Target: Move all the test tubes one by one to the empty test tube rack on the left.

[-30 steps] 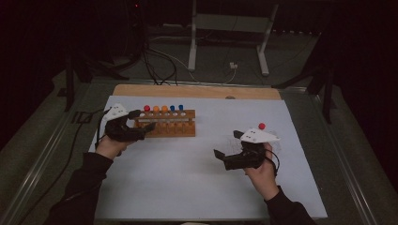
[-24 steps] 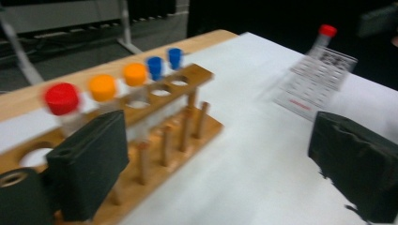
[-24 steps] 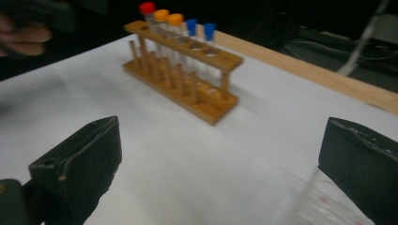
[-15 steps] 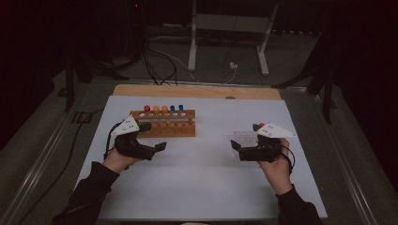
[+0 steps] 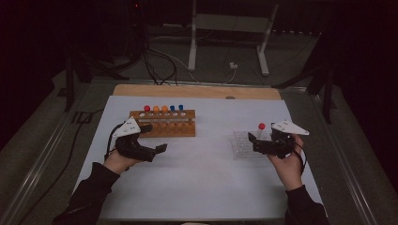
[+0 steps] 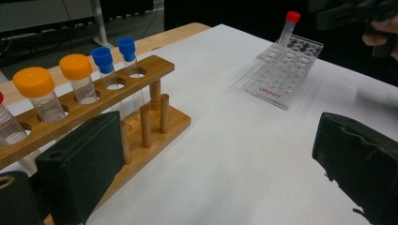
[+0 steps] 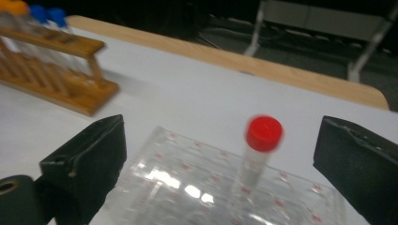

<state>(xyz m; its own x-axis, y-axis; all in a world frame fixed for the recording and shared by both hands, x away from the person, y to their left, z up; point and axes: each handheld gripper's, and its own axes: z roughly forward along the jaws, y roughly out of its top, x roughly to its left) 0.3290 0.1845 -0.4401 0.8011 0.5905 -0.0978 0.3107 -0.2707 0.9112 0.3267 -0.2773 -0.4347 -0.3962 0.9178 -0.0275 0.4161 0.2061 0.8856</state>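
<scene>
Tube with a red cap [image 7: 259, 150] stands upright in the clear plastic rack [image 5: 244, 145] at the table's 3 o'clock side. The right gripper [image 5: 257, 144] hovers just beside it, jaws wide apart with the tube between them, untouched and empty. At 10 o'clock, the wooden rack [image 5: 164, 123] holds red, orange and blue capped tubes [image 6: 77, 79]. The left gripper [image 5: 162, 148] sits near its front, jaws also spread, holding nothing. White paper [image 5: 197, 178] covers the table.
</scene>
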